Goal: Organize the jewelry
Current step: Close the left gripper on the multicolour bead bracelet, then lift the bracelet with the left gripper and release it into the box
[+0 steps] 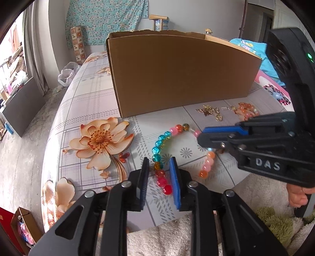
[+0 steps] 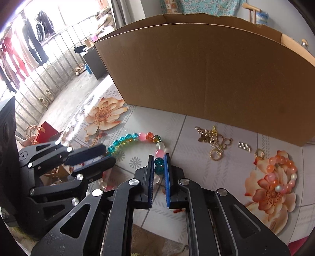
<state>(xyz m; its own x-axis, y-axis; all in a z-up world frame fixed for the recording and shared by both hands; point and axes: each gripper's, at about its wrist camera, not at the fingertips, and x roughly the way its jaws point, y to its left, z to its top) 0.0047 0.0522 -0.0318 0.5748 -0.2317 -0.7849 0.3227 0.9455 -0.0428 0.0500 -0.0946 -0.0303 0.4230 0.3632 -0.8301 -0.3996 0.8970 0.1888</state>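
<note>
Floral bed [image 1: 82, 94] under both tongs: right tongs [image 2: 159, 167] pinch the bracelet [image 1: 159, 145], left tongs [image 1: 159, 175] straddle it loosely; lifting unevenly may snap its string.

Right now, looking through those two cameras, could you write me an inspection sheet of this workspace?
Surface: flower-printed grey checked cloth, flat.
Job's things: string of multicoloured glass beads lying curved; gold chain trinkets, small silver clasp and orange-pink bead bracelet beside open brown cardboard box.
Clutter: white plastic bag at cloth's far edge.
Grippers: left tongs open astride the bead string; right tongs closed on it.
Cables: nothing seen.
Surroundings: teal floral fabric on wall; clothes hanging beyond a railing.
</note>
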